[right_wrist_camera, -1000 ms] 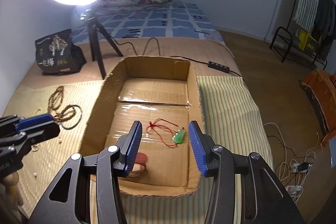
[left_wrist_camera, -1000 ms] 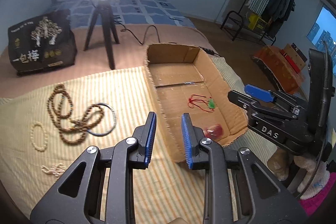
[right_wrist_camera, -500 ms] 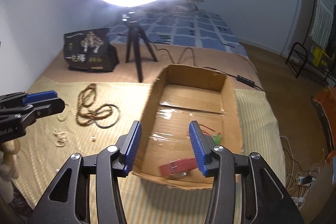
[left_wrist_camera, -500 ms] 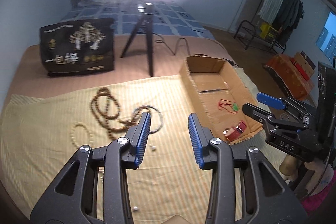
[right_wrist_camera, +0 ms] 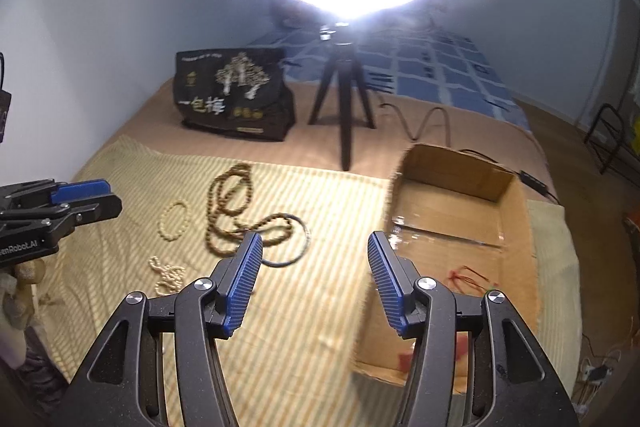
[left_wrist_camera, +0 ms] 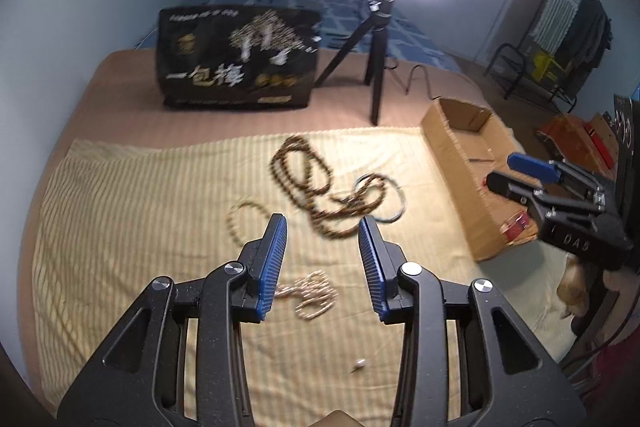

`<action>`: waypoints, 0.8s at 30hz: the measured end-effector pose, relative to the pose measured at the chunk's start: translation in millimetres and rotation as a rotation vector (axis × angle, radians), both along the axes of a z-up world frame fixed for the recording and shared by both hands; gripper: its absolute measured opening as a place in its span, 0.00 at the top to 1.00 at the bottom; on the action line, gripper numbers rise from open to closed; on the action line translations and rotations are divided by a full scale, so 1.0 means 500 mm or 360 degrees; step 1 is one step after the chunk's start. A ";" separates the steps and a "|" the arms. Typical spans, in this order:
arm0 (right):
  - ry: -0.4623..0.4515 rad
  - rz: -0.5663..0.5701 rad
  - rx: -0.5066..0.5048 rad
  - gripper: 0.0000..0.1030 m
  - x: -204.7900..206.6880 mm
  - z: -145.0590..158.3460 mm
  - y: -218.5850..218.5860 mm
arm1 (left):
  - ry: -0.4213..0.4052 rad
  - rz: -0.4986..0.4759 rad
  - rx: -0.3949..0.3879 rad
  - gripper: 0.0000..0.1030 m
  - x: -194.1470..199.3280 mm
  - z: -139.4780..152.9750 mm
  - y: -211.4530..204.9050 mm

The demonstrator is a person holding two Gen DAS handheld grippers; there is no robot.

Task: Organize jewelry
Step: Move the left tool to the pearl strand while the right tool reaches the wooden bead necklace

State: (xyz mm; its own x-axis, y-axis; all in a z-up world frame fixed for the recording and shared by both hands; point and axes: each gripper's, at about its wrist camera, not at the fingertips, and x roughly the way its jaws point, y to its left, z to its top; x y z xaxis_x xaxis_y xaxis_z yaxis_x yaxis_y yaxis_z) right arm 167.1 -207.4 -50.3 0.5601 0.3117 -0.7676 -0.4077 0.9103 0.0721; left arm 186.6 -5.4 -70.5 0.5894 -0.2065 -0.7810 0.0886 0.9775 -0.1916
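Both empty, open grippers, left gripper (left_wrist_camera: 322, 259) and right gripper (right_wrist_camera: 314, 277), hang over the striped cloth (left_wrist_camera: 140, 211), where the pearl string (left_wrist_camera: 310, 293) lies near, probably next for the cardboard box (right_wrist_camera: 516, 211).

A: What sits between the right gripper (right_wrist_camera: 314, 277) pads?

B: Nothing; its jaws stand apart over the striped cloth (right_wrist_camera: 320, 307).

A: And the jewelry?

B: A brown bead necklace (right_wrist_camera: 228, 211) lies looped across a dark ring (right_wrist_camera: 298, 247), with a pale bead bracelet (right_wrist_camera: 174, 221) beside it and a pale chain (right_wrist_camera: 166, 273) nearer.

A: The cardboard box (right_wrist_camera: 516, 227)?

B: To the right, holding a red cord (right_wrist_camera: 468, 277). The left gripper (right_wrist_camera: 92, 197) shows at the left edge.
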 end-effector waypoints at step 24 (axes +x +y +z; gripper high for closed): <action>0.0198 0.0582 -0.0294 0.46 0.037 -0.143 0.202 | 0.0252 -0.0214 0.0074 0.64 -0.041 -0.130 0.008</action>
State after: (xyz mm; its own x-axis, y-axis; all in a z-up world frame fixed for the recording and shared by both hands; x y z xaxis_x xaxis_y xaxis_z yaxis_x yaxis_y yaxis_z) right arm 185.8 -106.6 -121.6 0.3380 0.3236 -0.8838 -0.7045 0.7097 -0.0096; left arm 166.1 -1.4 -135.3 0.4284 -0.2363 -0.8721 0.1910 0.9671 -0.1682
